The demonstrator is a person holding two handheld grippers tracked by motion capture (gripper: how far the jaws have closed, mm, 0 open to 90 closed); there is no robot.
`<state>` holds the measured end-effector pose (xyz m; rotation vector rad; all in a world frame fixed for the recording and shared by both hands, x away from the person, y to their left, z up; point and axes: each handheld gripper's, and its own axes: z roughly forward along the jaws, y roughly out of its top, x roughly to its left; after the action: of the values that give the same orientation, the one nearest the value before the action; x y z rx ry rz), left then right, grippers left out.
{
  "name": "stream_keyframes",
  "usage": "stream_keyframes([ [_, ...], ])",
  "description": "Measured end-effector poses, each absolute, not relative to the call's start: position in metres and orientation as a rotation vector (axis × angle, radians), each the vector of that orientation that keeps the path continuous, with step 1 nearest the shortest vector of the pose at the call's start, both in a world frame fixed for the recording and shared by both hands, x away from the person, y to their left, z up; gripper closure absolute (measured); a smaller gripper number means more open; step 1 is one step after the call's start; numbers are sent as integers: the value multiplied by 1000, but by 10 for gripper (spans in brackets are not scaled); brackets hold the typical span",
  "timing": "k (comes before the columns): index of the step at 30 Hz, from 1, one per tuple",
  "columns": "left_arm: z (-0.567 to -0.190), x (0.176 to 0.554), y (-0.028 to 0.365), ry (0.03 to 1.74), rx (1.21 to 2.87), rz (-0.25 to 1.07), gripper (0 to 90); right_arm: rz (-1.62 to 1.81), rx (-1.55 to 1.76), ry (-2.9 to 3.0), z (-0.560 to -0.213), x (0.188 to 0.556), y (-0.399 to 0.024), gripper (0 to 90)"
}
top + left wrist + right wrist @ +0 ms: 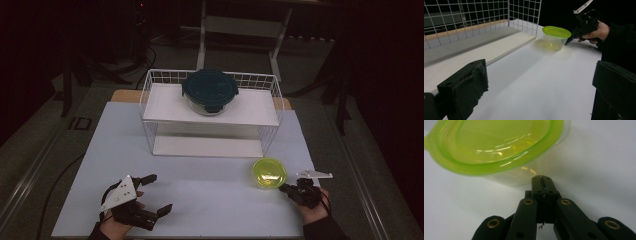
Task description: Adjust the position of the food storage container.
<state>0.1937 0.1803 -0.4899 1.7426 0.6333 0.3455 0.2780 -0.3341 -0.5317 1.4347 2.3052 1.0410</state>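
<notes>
The room beyond the table (200, 200) lies in darkness, and little there can be made out. A clear tub with a green lid (269, 173) stands near the table's right edge, in front of the wire rack (150, 100); whether it holds anything is hard to tell. The right gripper (286, 188) is clenched on nothing, its tips just at the tub's side wall below the lid rim. On the rack's upper shelf sits a glass bowl with a dark teal lid (210, 90), contents hidden. The left gripper (157, 192) rests near the front left corner, jaws spread wide.
</notes>
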Motion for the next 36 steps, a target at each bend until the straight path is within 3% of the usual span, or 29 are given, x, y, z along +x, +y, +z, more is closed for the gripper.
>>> stream_keyframes([
  [36, -490, 195, 181, 645, 1736, 320, 0, 1007, 1345, 2390, -530, 291, -298, 900],
])
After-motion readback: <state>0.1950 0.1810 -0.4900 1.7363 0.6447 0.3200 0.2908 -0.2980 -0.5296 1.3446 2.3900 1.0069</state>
